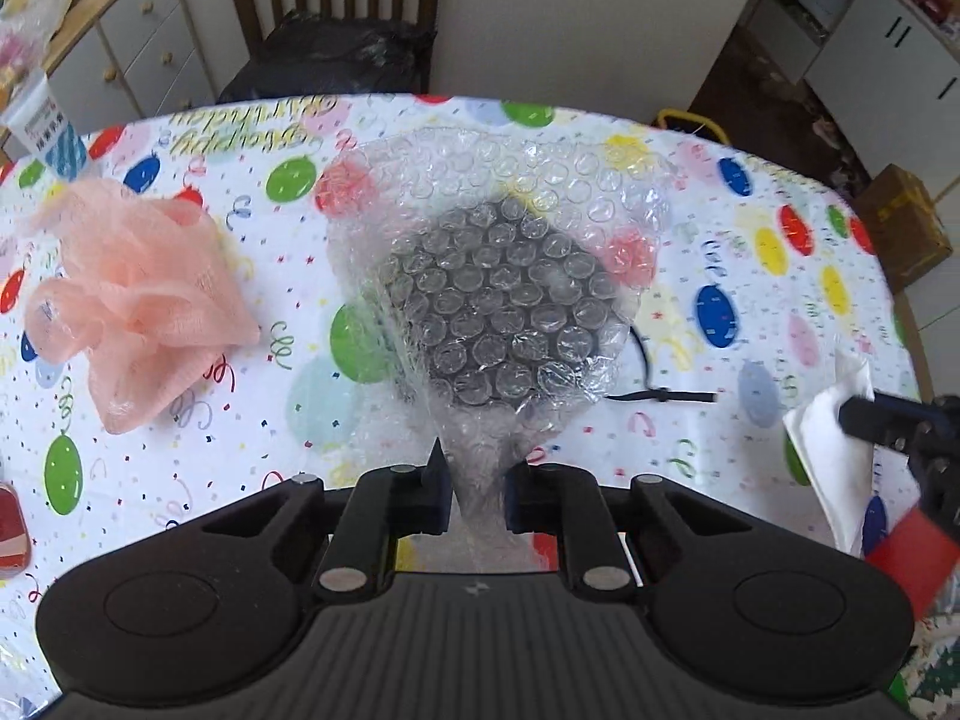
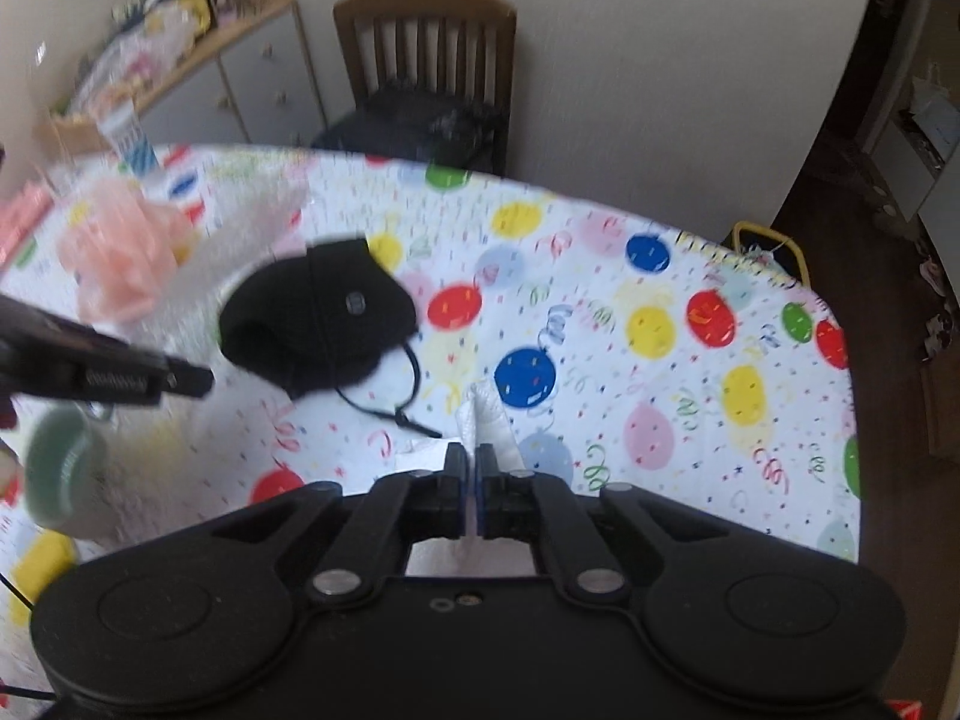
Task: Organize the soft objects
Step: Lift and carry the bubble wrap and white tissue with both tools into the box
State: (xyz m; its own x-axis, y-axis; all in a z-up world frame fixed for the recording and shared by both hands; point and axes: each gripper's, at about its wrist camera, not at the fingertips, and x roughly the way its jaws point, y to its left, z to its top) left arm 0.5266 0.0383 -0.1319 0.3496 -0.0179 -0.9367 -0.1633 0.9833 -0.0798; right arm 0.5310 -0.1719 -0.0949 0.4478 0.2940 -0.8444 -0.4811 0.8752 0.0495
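- The tablecloth [image 1: 750, 276] is showing red, blue, green and yellow balloons on white.
- The puff [image 1: 132, 300] is looking peach (soft pink-orange).
- The pouch [image 2: 324, 312] is looking black.

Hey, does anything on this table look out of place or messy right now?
Mostly the black pouch: it lies slumped mid-table with its drawstring trailing loose over the balloon tablecloth. The left hand-held gripper holds bubble wrap in front of it. Nothing looks spilled or torn.
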